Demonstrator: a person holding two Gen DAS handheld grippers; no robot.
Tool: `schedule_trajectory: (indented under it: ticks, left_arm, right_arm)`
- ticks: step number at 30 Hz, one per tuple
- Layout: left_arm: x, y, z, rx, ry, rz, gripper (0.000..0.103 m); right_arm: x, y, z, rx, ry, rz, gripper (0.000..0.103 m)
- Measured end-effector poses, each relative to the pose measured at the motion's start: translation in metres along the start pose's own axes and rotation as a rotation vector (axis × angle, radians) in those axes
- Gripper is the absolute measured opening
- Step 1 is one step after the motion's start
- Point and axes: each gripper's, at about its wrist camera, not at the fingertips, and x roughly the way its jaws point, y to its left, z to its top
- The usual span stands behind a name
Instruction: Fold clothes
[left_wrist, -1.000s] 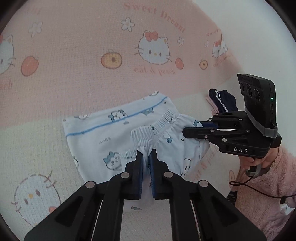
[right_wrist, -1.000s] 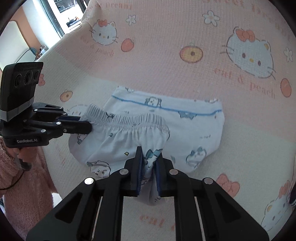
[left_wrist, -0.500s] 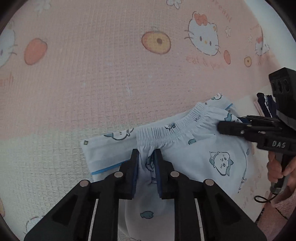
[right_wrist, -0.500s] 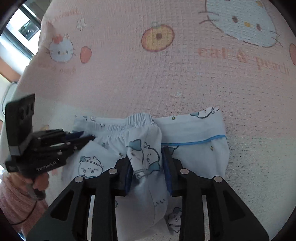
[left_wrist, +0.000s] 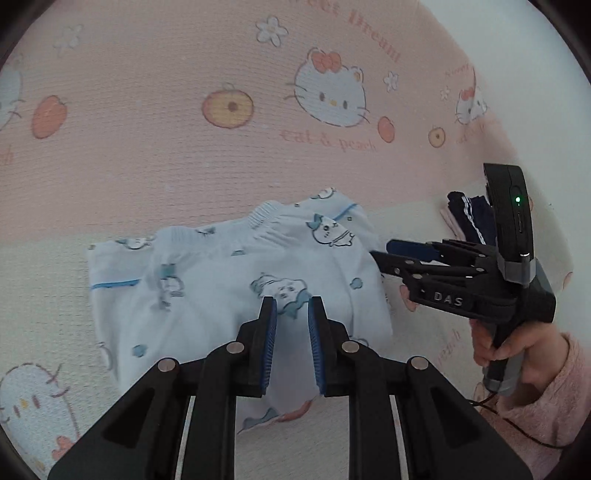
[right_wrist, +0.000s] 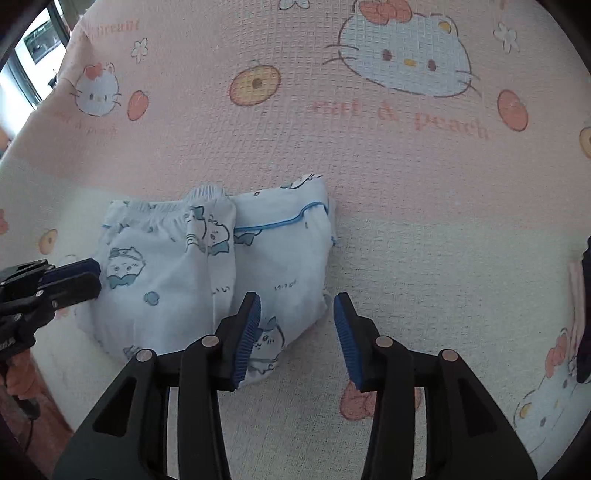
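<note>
The pale blue shorts lie folded on the bedspread, and neither tool has hold of them. Your left hand-held gripper hovers over the shorts with its jaws parted and nothing between the blue pads. Your right hand-held gripper stands wider apart, just off the shorts' near right corner, also released; in the left view it hangs beside the shorts' right edge.

Outward from there, the shorts sit where the pink band of the bedspread meets the cream band. The elastic waistband lies along the far edge, with one layer lapped over the other near the middle and a blue piped hem showing on the right half. A dark garment lies well off to the right of the shorts.

Expect thin, light, limp cotton: it will sag and slide layer over layer, so a pinch on one ply will likely peel the fold open. Take hold at a corner or the gathered waistband, catching every layer, if another fold is needed.
</note>
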Motion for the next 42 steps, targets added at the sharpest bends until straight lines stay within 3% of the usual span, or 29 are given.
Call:
schedule_trajectory:
  ticks: [3,7,11,16,17,19,21,22,25,29,32,37,39,42]
  left_arm:
    - [0.027,0.014,-0.007,-0.035,0.109,0.099,0.017]
    - [0.014,0.038,-0.025,-0.104,0.065,0.021,0.01]
    - [0.009,0.049,-0.039,-0.127,0.037,-0.046,0.01]
    - [0.012,0.049,-0.037,-0.16,0.055,-0.044,0.01]
    - [0.011,0.049,-0.035,-0.165,0.057,-0.048,0.01]
    - [0.011,0.052,-0.037,-0.175,0.054,-0.059,0.01]
    - [0.01,0.054,-0.039,-0.182,0.049,-0.067,0.01]
    - [0.01,0.055,-0.04,-0.185,0.047,-0.068,0.01]
    - [0.009,0.054,-0.042,-0.187,0.052,-0.057,0.01]
    - [0.013,0.049,-0.038,-0.17,0.068,-0.042,0.01]
    - [0.014,0.048,-0.036,-0.161,0.075,-0.04,0.01]
    - [0.016,0.049,-0.035,-0.166,0.078,-0.047,0.009]
    - [0.016,0.05,-0.034,-0.185,0.081,-0.055,0.009]
    - [0.008,0.048,-0.035,-0.203,0.076,-0.052,0.01]
  right_arm:
    - [-0.003,-0.003,0.011,0.048,-0.043,0.005,0.041]
    - [-0.005,-0.003,0.021,0.005,-0.025,0.091,0.042]
    - [0.017,0.007,0.03,-0.061,0.104,0.161,0.042]
    - [0.045,0.057,0.03,-0.367,0.227,0.114,0.045]
    - [0.043,0.067,0.028,-0.423,0.22,0.11,0.044]
    - [0.031,0.081,0.027,-0.457,0.191,0.19,0.037]
    - [0.021,0.094,0.026,-0.499,0.129,0.173,0.038]
    - [0.024,0.1,0.024,-0.52,0.138,0.156,0.038]
    - [0.049,0.104,0.018,-0.491,0.262,0.183,0.039]
    - [0.042,0.102,0.001,-0.54,0.314,0.243,0.035]
    - [0.035,0.084,-0.018,-0.588,0.355,0.22,0.032]
    - [0.027,0.041,-0.023,-0.524,0.42,0.177,0.031]
    - [0.018,0.027,-0.016,-0.432,0.366,0.238,0.031]
    - [0.01,0.037,-0.013,-0.36,0.298,0.299,0.033]
